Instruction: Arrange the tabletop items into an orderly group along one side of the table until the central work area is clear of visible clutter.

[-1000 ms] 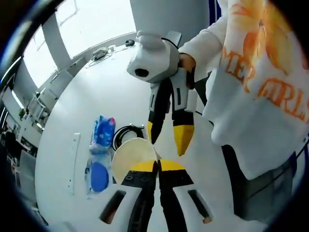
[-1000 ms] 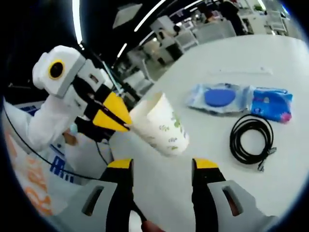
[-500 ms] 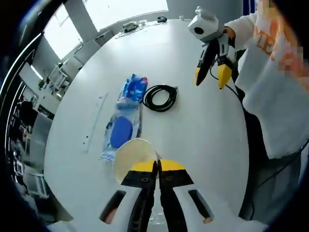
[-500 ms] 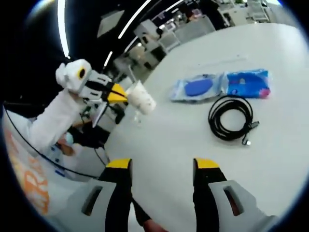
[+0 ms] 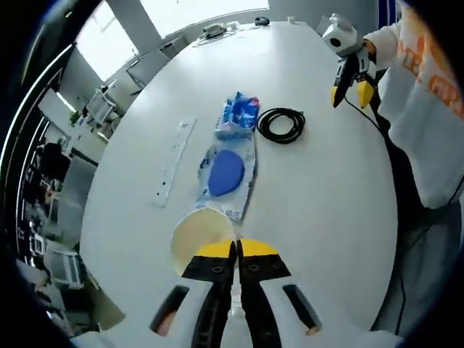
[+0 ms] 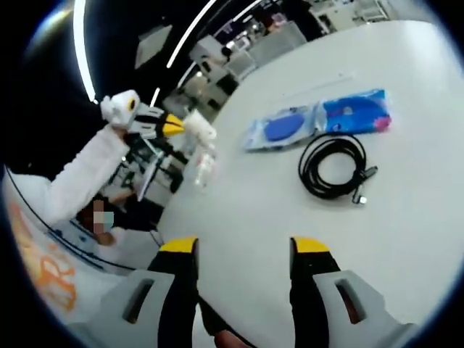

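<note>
My left gripper [image 5: 236,249] is shut on the rim of a cream paper cup [image 5: 199,236], held above the near edge of the round white table [image 5: 319,210]. In the right gripper view the left gripper [image 6: 180,129] holds that cup [image 6: 200,128] in the air at the table's far left edge. My right gripper [image 6: 244,250] stands open with nothing between its jaws; it also appears at the far side of the table [image 5: 349,85]. On the table lie a clear pouch with a blue disc [image 5: 226,171], a blue wipes pack [image 5: 240,112] and a coiled black cable [image 5: 281,125].
A long white strip [image 5: 173,162] lies left of the pouch. A small clear object [image 6: 204,168], perhaps a bottle, stands near the table edge below the cup. A person in a white printed sweater [image 5: 435,109] stands at the right. Desks and chairs surround the table.
The two grippers have drawn far apart. My left gripper has carried the cup away toward the table's edge; the right gripper stays open and has backed off.
</note>
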`<state>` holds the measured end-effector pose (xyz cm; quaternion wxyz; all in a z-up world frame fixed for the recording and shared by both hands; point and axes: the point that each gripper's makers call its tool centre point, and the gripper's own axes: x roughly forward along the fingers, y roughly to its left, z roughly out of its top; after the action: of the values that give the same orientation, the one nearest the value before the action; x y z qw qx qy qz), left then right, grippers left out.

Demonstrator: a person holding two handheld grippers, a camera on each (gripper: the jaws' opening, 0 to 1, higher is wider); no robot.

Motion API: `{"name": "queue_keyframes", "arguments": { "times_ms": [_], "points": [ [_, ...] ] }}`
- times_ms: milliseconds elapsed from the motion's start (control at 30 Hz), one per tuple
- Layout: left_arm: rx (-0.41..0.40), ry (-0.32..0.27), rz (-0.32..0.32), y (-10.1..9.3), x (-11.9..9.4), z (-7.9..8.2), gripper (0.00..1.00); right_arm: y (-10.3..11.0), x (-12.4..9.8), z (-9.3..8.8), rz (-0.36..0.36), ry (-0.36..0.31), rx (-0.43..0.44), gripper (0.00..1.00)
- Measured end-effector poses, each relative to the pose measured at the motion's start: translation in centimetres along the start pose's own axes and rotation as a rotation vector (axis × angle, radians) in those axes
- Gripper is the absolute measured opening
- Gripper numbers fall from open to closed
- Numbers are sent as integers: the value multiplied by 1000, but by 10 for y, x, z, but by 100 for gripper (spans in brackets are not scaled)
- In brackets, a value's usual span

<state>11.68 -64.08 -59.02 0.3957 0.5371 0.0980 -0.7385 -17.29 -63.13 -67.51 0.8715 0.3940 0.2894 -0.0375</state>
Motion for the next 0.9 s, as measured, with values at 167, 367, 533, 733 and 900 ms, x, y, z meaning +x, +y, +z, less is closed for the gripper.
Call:
{"name": "queue_keyframes", "arguments": {
  "times_ms": [167, 367, 533, 733, 900],
  "points": [
    [-48, -47, 10, 35, -7, 10, 0, -7, 2, 2, -8, -6, 27, 48],
    [-69, -33, -49, 28, 32, 2, 0, -12, 2, 4, -21, -17, 55, 47],
    [-69, -12, -83, 15, 66, -6, 0, -18, 2, 0, -33, -10, 86, 47],
    [-85, -4, -79, 17, 88, -16, 0, -23, 5, 6, -46, 3, 106, 46],
    [-98, -1, -84, 20, 95, -23, 0, -22, 12, 14, -40, 9, 99, 47]
  ]
}}
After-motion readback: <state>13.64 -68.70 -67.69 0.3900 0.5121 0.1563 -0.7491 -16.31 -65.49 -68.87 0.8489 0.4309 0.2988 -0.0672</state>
